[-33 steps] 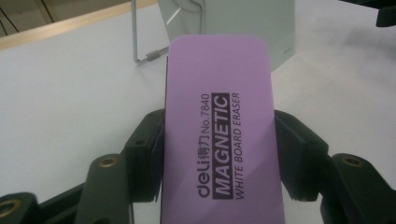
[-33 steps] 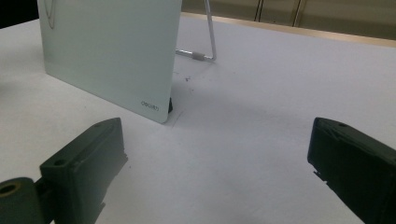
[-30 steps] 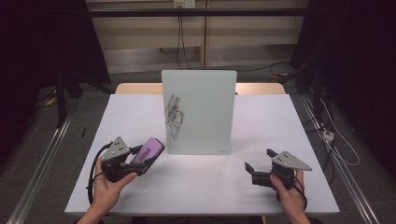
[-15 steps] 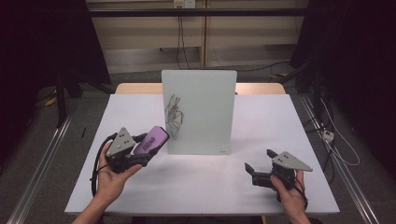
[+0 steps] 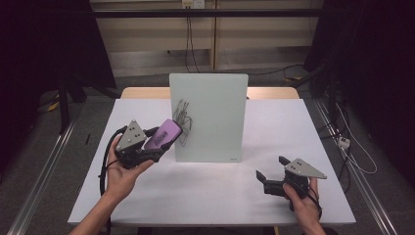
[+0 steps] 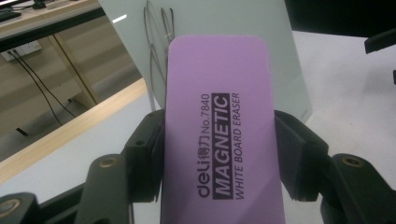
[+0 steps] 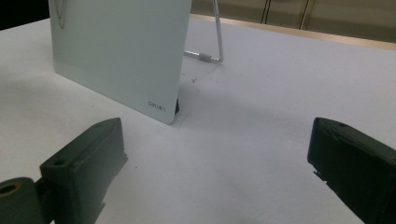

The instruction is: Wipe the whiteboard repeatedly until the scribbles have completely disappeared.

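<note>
A white glass board [image 5: 209, 117] stands upright on the table's middle, with a black scribble [image 5: 183, 119] near its left edge. My left gripper [image 5: 159, 142] is shut on a purple whiteboard eraser [image 5: 164, 134], held off the table with its far end close to the scribble. In the left gripper view the eraser [image 6: 219, 135] sits flat between both jaws, the board [image 6: 205, 32] and scribble [image 6: 156, 42] right behind it. My right gripper [image 5: 270, 176] rests open on the table at the front right, nothing between its jaws. In the right gripper view the board [image 7: 116, 51] stands ahead at left.
The white table [image 5: 293, 127] has bare surface on both sides of the board. A wire stand [image 7: 215, 42] props the board from behind. A wooden strip [image 5: 142, 92] runs along the far edge, cables [image 5: 342, 142] hang off the right side.
My left gripper has risen with the eraser and moved right toward the board's scribble. The right gripper has stayed put.
</note>
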A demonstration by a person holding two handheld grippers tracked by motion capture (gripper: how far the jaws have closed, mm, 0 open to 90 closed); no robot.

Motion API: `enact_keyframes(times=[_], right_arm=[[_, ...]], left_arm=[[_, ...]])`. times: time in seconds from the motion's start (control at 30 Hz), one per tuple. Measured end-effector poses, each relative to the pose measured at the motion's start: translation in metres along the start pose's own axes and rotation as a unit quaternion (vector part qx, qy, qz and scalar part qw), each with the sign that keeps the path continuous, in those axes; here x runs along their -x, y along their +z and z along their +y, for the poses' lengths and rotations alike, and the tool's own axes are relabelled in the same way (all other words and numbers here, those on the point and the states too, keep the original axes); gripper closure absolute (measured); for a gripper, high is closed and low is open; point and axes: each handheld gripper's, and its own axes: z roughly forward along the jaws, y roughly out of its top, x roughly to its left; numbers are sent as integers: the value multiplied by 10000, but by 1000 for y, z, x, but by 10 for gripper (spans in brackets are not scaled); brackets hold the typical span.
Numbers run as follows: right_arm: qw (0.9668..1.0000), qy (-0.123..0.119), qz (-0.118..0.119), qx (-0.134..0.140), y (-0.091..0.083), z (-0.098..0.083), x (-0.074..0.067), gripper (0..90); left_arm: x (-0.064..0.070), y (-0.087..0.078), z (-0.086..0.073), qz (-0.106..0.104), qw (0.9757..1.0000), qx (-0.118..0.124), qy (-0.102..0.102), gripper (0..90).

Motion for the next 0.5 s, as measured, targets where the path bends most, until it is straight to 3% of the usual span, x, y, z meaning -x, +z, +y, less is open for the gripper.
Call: enact_keyframes(times=[0.07,0.5], right_arm=[[10000,-9,10,-1,0,0,0,38],[10000,3,-15,-14,-1,-1,0,38]], left_arm=[[-1,3,1,-57,10000,17,-19,413],[-9,12,25,102,9998,191,-11,413]])
